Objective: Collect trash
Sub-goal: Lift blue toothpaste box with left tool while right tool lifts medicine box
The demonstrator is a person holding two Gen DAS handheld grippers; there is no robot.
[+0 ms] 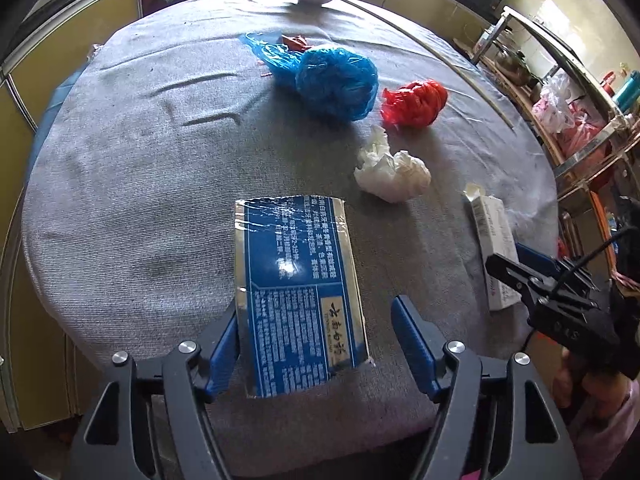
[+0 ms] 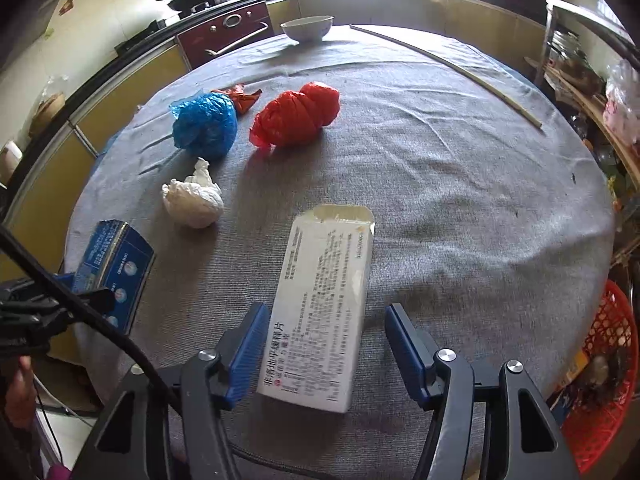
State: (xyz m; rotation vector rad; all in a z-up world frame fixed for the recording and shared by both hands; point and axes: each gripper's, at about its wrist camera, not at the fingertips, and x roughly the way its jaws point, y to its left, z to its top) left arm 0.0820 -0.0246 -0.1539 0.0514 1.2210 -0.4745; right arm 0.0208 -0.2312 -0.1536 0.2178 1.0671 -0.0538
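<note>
The blue box (image 1: 298, 296) lies flat on the grey cloth of the round surface (image 1: 132, 200), its long axis running away from the left gripper (image 1: 316, 344) with its torn end at the far side. The jaws stand apart around its near end: the left pad is at or very near the box's edge, the right pad is clear of it, so nothing is clamped.

The white box (image 2: 322, 300) lies the same way under the right gripper (image 2: 320, 350), long axis pointing away, its open flap end farthest and leaning slightly right. Those jaws are also spread, one pad close by the box's left side, the other well clear on the right.

Beyond both boxes sit a crumpled white tissue (image 1: 394, 170), a balled blue plastic bag (image 1: 336, 80) and a balled red plastic bag (image 1: 414, 102), near one another in the middle of the cloth. A small red scrap (image 2: 240, 96) lies behind the blue bag. At the far edge stands a bowl (image 2: 307, 28), with a thin stick (image 2: 448, 66) lying along the right side. A red basket (image 2: 604, 364) sits below the surface's right edge
</note>
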